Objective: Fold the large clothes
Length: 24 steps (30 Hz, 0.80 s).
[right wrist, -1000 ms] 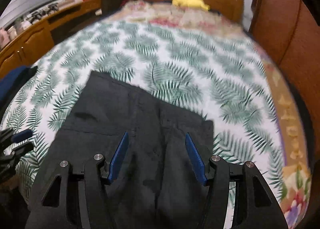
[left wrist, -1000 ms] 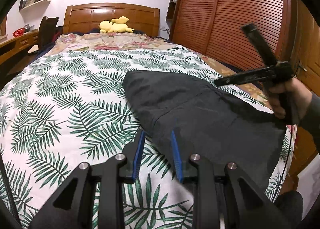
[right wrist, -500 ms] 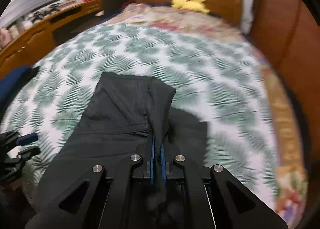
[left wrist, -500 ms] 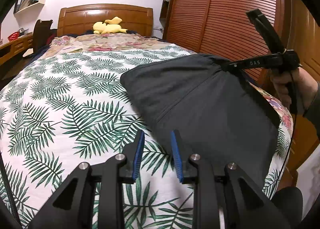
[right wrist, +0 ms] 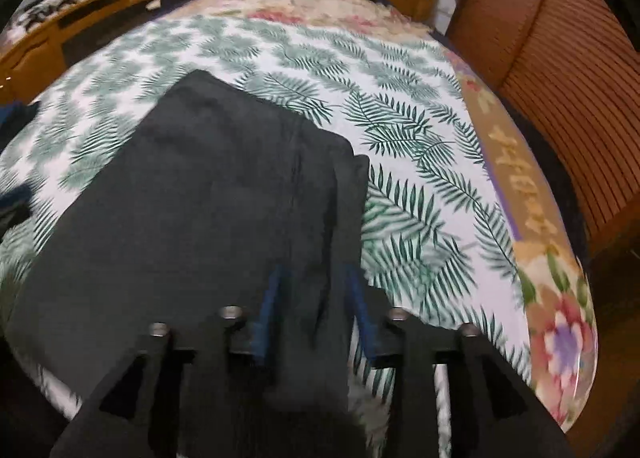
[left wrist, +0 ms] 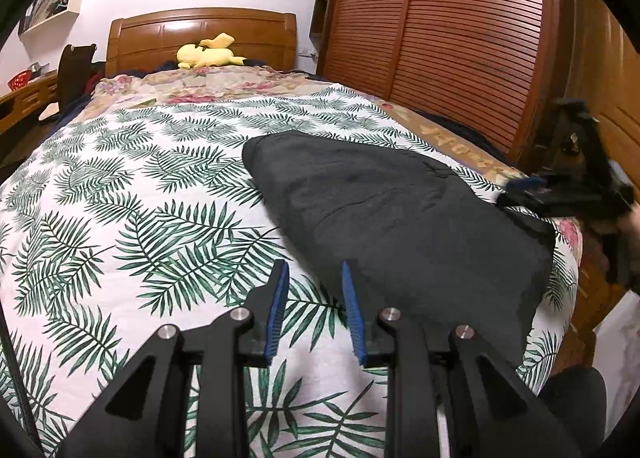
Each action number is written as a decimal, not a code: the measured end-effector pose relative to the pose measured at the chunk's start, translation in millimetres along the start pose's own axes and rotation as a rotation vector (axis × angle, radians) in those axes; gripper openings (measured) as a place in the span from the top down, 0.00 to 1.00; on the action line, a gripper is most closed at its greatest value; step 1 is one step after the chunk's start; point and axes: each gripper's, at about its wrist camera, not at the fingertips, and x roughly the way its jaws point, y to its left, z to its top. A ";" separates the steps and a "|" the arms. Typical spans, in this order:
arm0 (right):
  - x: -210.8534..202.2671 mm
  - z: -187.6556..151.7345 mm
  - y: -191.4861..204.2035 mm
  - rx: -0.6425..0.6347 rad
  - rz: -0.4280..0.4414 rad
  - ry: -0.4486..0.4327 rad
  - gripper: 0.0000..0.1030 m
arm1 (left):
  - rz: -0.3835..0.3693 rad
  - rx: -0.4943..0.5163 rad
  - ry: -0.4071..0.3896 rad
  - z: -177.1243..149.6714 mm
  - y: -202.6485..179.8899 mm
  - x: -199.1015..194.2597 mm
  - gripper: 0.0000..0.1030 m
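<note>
A dark grey garment (left wrist: 400, 217) lies folded flat on the leaf-print bedspread (left wrist: 140, 193); it also fills the right wrist view (right wrist: 208, 209). My left gripper (left wrist: 314, 278) is open and empty, hovering at the garment's near left edge. My right gripper (right wrist: 314, 274) is open just above the garment's right edge, with cloth showing between its blurred blue pads. The right gripper also shows in the left wrist view (left wrist: 520, 185) at the garment's far right corner.
A yellow plush toy (left wrist: 208, 53) lies by the wooden headboard (left wrist: 200, 29). A louvred wooden wardrobe (left wrist: 440, 37) runs along the bed's right side. A wooden desk (right wrist: 60, 37) stands to the left. The bed's floral edge (right wrist: 560, 318) is at right.
My right gripper had lifted a corner of the garment, shut on it; it has since lowered it, opened, and the garment lies flat. My left gripper stayed put.
</note>
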 end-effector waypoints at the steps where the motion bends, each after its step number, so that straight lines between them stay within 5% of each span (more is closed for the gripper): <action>1: -12.6 -11.7 -0.1 0.015 0.007 -0.017 0.52 | 0.000 0.003 0.000 0.3 -1.1 0.3 0.75; 5: -38.4 -46.0 -10.0 0.106 0.016 -0.051 0.41 | 0.001 0.017 0.000 0.0 -8.1 0.7 0.75; 11: -38.4 -80.3 -20.9 0.223 0.026 -0.040 0.40 | -0.001 0.033 -0.006 0.7 -17.2 -1.7 0.75; 24: -8.8 -102.5 -18.2 0.354 0.109 -0.038 0.35 | 0.016 0.044 0.006 1.1 -18.6 4.2 0.75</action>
